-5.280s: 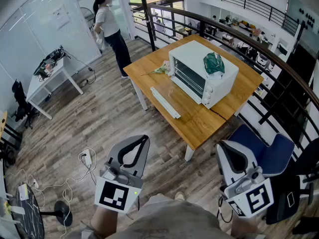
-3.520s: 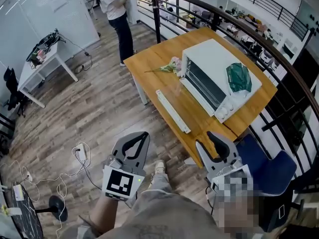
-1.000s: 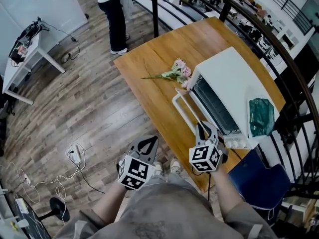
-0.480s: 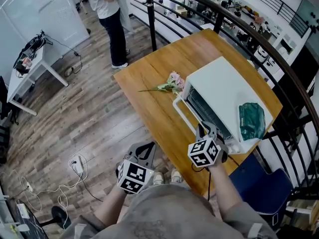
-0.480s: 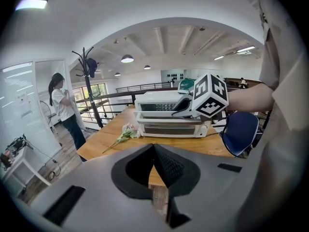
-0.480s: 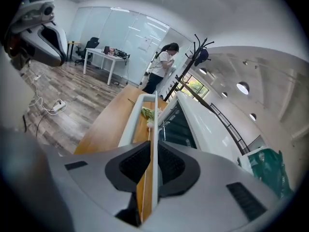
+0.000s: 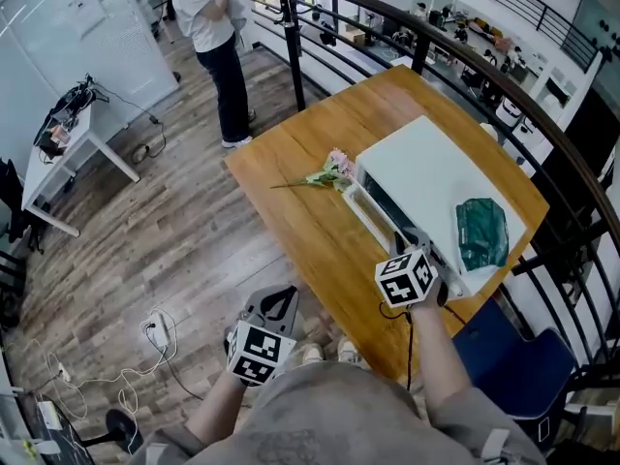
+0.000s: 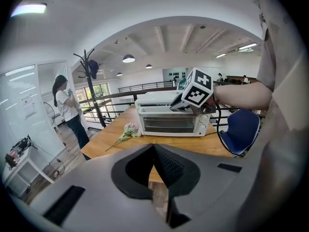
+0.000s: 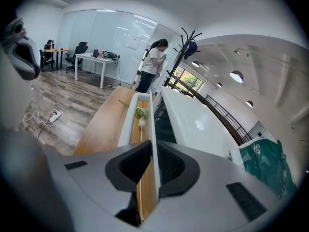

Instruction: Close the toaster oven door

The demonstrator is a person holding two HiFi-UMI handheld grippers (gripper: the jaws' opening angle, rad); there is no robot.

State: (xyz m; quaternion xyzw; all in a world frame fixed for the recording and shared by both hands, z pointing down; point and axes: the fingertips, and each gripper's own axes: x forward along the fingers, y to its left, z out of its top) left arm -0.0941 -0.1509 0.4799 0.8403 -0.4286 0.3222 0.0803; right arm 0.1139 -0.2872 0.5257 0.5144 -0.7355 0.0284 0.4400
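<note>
Now, right tool [image 9: 153, 158] clamped on toaster oven door [image 9: 151, 111] edge, left tool [image 8: 154, 153] together, empty; green bag [image 7: 481, 232] print illegible

No words or numbers could be read. The green bag [image 9: 263, 166] on the toaster oven [image 7: 426, 168] had tiny white print, too small to read. The paper [image 7: 94, 8] on the glass wall [image 7: 58, 42] was blurry.

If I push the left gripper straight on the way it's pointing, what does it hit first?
Probably the near edge of the wooden table, just past the left gripper tips; the toaster oven sits farther back. Depth is unclear.
</note>
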